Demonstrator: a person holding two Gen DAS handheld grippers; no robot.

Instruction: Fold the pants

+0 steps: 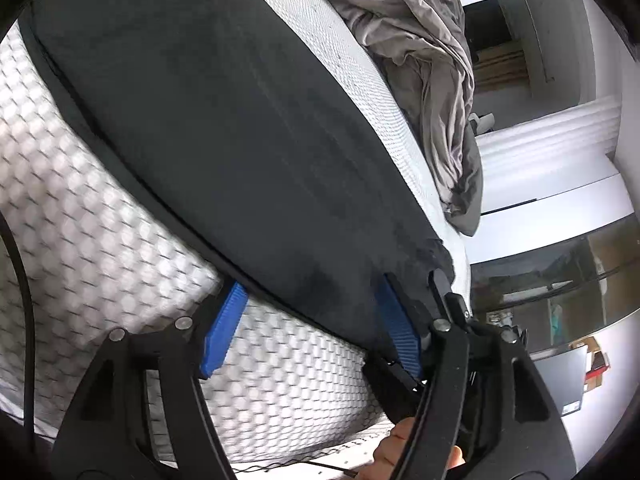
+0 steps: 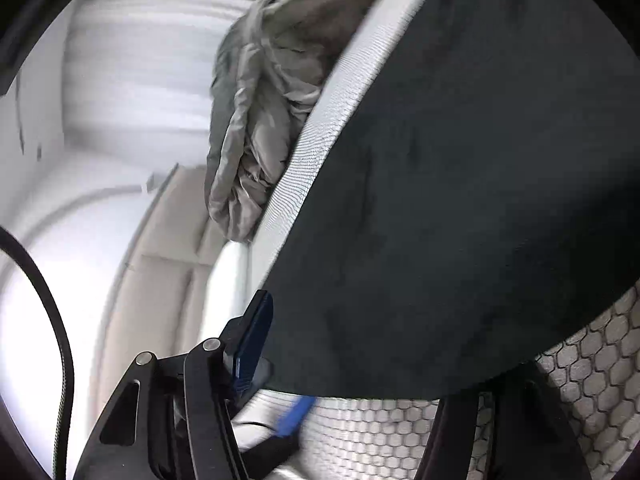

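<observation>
Dark grey pants (image 1: 224, 120) lie spread flat on a white mattress with a honeycomb pattern (image 1: 100, 248). In the left wrist view my left gripper (image 1: 308, 328) is open, its blue pads (image 1: 222, 330) wide apart, with the pants' near edge lying between them. A second gripper's black tip (image 1: 444, 292) touches the pants' corner at the right. In the right wrist view the pants (image 2: 460, 200) fill the right side. My right gripper (image 2: 276, 364) straddles their edge, one blue pad (image 2: 252, 340) above and one blurred below; its closure is unclear.
A crumpled grey blanket (image 1: 432, 60) lies on the far side of the mattress, also in the right wrist view (image 2: 256, 128). White walls, a doorway and floor items (image 1: 560, 280) lie beyond the bed. A black cable (image 2: 52, 320) hangs at the left.
</observation>
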